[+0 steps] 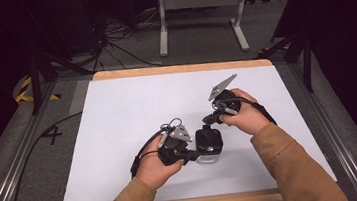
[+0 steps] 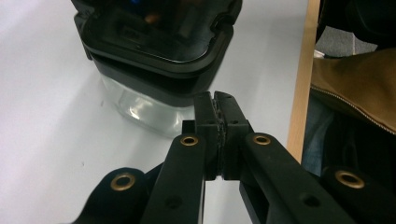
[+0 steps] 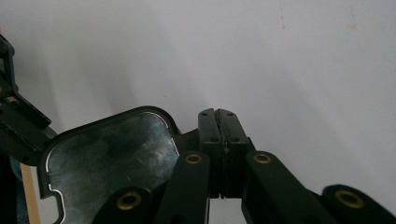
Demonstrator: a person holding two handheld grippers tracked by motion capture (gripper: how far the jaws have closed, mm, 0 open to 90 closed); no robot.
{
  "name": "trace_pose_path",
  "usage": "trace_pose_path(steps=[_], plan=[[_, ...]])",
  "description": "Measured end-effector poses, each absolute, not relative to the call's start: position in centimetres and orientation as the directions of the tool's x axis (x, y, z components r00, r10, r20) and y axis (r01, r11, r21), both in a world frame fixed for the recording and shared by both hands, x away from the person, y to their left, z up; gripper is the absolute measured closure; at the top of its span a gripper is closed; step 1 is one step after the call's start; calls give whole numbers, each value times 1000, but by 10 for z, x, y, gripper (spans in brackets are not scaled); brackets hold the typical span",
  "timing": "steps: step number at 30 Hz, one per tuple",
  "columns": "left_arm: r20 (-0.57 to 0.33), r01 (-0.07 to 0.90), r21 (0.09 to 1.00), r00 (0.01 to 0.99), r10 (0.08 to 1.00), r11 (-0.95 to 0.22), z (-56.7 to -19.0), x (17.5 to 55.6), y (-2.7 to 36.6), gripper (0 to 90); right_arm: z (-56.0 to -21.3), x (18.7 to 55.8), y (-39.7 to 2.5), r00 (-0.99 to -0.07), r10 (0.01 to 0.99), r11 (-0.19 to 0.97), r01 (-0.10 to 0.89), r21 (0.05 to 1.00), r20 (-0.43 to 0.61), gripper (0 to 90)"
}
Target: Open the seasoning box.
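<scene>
Dark room beyond, with a grey carpeted floor, loose black cables and a pale metal stand at the far side. Black tripod legs left and right of the table. A strip of yellow-and-black tape on the floor at far left.

Nearer, a white table top edged in light wood, with metal rails along both sides.

Tan sleeves coming in from the bottom edge, one hand on each tool.

Near the middle of the sheet, slightly toward the person, a small clear container with a black lid, standing upright on the white surface. In the left gripper view, lid black and glossy, clear walls below.

Left gripper just beside the container, at its left; jaws pressed together with nothing between them, tips close to the lower corner of the black lid; contact with the container impossible to judge.

Right gripper just behind the container, tilted down toward it, grey plate raised above the hand. Jaws clenched on themselves too, holding nothing, with the lid's glossy top just to their left.
</scene>
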State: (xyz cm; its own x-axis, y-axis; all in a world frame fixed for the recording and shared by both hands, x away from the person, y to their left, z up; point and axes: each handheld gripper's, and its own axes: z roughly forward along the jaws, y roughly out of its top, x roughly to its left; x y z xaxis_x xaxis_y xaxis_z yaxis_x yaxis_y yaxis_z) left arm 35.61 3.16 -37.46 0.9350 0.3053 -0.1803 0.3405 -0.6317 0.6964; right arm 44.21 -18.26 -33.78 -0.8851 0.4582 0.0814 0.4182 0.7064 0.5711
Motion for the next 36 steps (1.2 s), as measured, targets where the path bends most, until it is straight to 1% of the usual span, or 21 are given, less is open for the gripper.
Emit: trace_pose_path(steps=[3,7,9,11,15,20,21,22,24,25,27,29,31,36], plan=[[-186,345,705,933,309,-619,-374,357,28,893,-338,442,-182,-883,463,706,424,567,83,900],[-166,334,727,934,317,-600,-372,359,27,894,-338,441,-182,-882,468,708,417,569,64,900],[-174,345,732,929,328,-588,-371,360,29,894,-337,439,-183,-882,468,700,408,586,55,900],[-176,347,741,926,333,-575,-371,360,30,893,-332,435,-187,-878,475,670,405,622,60,899],[-166,337,745,929,330,-575,-369,361,31,889,-320,413,-211,-867,495,614,388,687,48,898],[-163,340,749,926,340,-568,-368,360,30,889,-328,378,-250,-853,518,599,414,686,63,900],[-163,340,749,926,340,-568,-368,360,30,889,-328,378,-250,-853,518,599,414,686,63,900],[-161,340,749,926,341,-569,-368,361,29,889,-336,367,-255,-858,507,606,422,675,82,900],[-158,339,755,925,345,-562,-368,361,28,888,-340,362,-254,-863,498,611,417,672,83,900],[-161,341,756,924,347,-558,-369,361,26,886,-346,354,-248,-875,477,621,404,671,86,900],[-160,342,758,923,350,-555,-369,361,25,886,-347,352,-245,-878,471,620,396,677,82,900],[-165,347,759,921,353,-551,-373,362,22,886,-349,348,-233,-890,448,610,372,700,82,900],[-154,339,754,924,351,-562,-374,363,21,889,-349,348,-227,-893,444,609,362,706,74,900],[-159,353,767,914,374,-536,-376,362,23,893,-348,349,-224,-886,459,587,358,726,66,900]])
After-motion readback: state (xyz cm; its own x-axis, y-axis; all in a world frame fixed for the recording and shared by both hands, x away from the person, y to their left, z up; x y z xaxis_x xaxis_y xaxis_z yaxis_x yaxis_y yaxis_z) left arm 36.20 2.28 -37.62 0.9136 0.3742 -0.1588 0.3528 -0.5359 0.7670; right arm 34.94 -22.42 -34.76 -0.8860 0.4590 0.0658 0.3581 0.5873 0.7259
